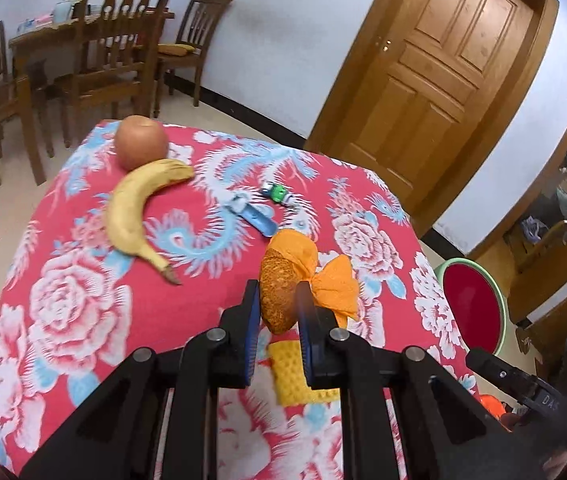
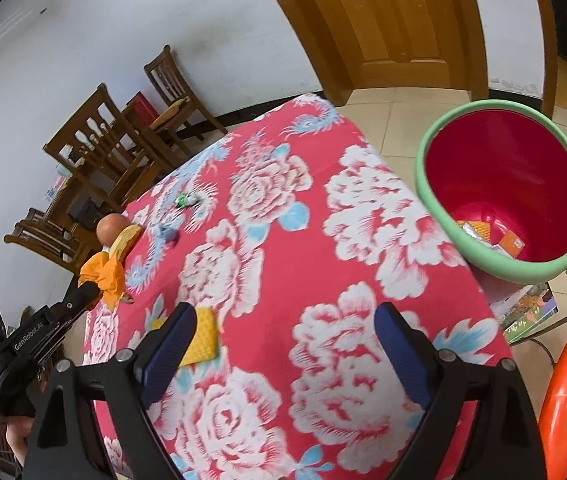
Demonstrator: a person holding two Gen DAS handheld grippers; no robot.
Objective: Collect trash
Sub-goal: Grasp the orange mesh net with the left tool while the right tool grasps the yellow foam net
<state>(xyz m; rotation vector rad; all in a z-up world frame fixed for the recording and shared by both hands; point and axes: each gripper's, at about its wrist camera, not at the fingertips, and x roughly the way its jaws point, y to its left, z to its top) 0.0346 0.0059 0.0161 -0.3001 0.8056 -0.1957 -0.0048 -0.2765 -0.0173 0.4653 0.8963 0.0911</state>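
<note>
Left wrist view: orange mesh wad clamped and carried clear of the floral tablecloth, bin waiting off the table's right edge.

I had the left gripper (image 1: pixel 277 300) clenched on the orange net wad (image 1: pixel 283 280), pinching its netted body so the knotted tail hung free beside the right jaw; that grip kept the loose mesh from trailing on the tablecloth (image 1: pixel 83 300). My landmark was the green-rimmed bin (image 2: pixel 501 268), standing on the floor just beside the table's right edge, low enough for a drop from above, with some scraps already at its bottom. The wad was well apart from the bin, across the table. I kept the right gripper (image 2: pixel 285 338) released, jaws wide over bare cloth nearer the bin, holding nothing. A yellow sponge (image 2: pixel 203 336), a banana (image 1: pixel 135 212), an apple (image 1: pixel 140 142) and small wrappers (image 1: pixel 259 212) lay farther from the bin; I judged the fruit was not trash.
</note>
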